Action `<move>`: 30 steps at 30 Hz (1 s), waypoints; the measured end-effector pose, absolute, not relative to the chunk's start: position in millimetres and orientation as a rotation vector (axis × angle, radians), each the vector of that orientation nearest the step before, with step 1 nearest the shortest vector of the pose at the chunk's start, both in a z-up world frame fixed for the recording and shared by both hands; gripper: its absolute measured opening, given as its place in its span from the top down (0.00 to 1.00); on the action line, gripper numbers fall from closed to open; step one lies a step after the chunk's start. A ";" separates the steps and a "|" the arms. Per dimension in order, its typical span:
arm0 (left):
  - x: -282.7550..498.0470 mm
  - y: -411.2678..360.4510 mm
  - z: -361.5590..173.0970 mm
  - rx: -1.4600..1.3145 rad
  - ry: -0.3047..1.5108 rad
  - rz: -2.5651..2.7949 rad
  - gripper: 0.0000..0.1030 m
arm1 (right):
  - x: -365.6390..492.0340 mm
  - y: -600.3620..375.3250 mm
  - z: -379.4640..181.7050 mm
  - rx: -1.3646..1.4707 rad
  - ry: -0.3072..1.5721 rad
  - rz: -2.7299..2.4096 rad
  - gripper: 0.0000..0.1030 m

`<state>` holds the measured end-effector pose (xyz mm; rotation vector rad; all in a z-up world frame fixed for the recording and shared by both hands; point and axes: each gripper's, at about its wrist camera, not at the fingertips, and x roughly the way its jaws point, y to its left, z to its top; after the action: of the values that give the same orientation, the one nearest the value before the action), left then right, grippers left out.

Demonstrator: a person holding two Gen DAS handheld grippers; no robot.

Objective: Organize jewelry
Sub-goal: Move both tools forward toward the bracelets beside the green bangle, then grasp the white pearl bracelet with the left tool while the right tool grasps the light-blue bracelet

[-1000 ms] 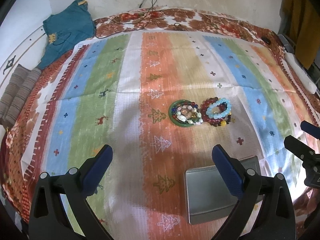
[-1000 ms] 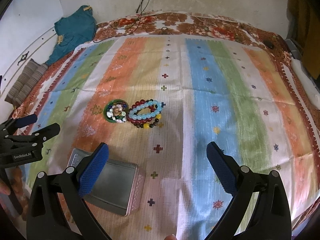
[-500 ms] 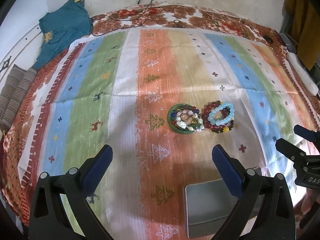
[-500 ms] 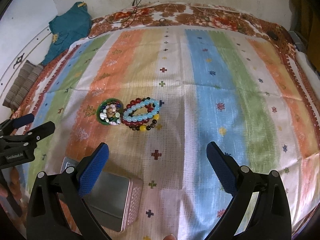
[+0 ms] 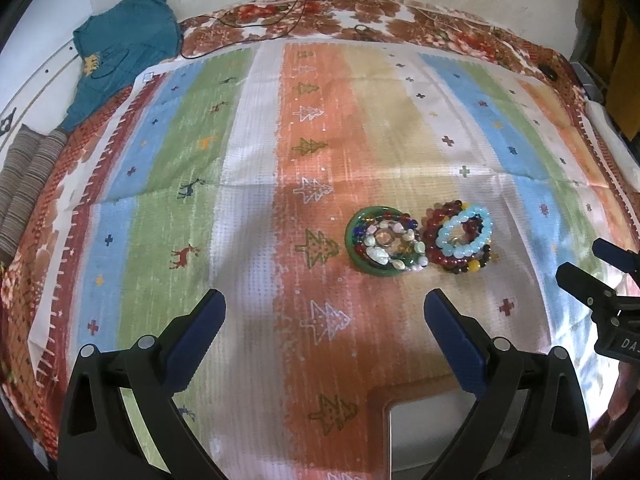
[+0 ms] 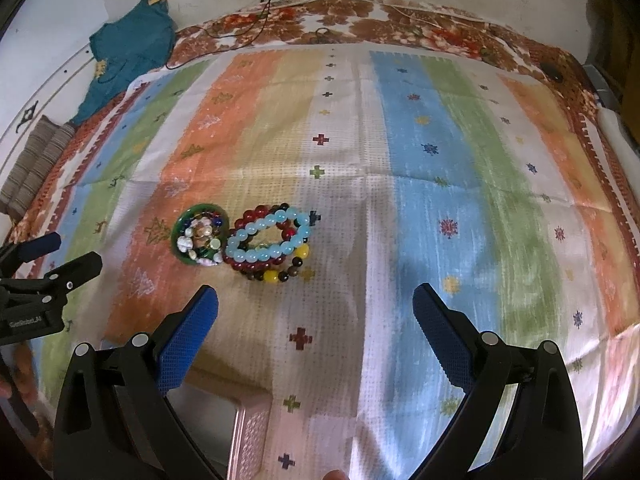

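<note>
Striped cloth (image 5: 256, 184) in green, blue, orange and white lies under both tongs, with nothing yet lifted. Off to the far left of the left tongs (image 5: 324, 320), well apart, a teal garment (image 5: 124, 48) is bunched near the wall. Those left tongs stand wide open and empty, their blue pads (image 5: 192, 332) spread over bare cloth. Ahead of them and toward their right finger sits a green bangle (image 5: 354, 256) filled with small mixed beads, and touching it on the right is a stack of beaded bracelets (image 5: 464, 236), pale blue on top of dark red. Below the right finger, a metal tin (image 5: 420, 432) shows only its corner.

From the right tongs (image 6: 316, 320), equally wide open and holding nothing, the same jewellery lies ahead and left, closer to the left finger, with the tin near that finger's base.

My guess is these strung beads are light, smooth and apt to roll or slip, and the strands will sag. Pinching across one side of the pale blue loop (image 6: 268, 236), pads on either side of the beads, looks safest; the bangle seems rigid and likely brittle.
</note>
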<state>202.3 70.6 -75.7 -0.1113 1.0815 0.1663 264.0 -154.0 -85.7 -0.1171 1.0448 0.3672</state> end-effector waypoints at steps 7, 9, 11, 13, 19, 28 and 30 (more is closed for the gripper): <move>212.3 69.1 -81.4 -0.111 1.087 0.151 0.05 | 278.4 -148.2 -95.9 -0.107 1.063 0.366 0.04; 215.6 69.2 -84.4 -0.115 1.092 0.148 0.05 | 281.2 -147.8 -100.7 -0.105 1.074 0.370 0.04; 218.6 69.3 -87.2 -0.122 1.098 0.142 0.05 | 284.2 -147.7 -105.2 -0.106 1.084 0.366 0.04; 221.4 70.2 -89.8 -0.128 1.103 0.144 0.05 | 288.1 -148.9 -108.8 -0.095 1.095 0.363 0.04; 228.8 73.9 -92.9 -0.155 1.103 0.135 0.05 | 300.1 -152.4 -111.9 -0.010 1.126 0.381 0.04; 241.3 79.3 -99.5 -0.235 1.111 0.101 0.05 | 313.4 -142.1 -125.2 -0.013 1.151 0.377 0.11; 245.0 80.4 -99.7 -0.251 1.108 0.096 0.05 | 315.6 -138.8 -127.1 -0.019 1.151 0.373 0.11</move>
<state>245.0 80.4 -99.7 -0.2509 1.1080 0.0964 315.6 -138.8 -127.1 -0.0195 1.1507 0.3729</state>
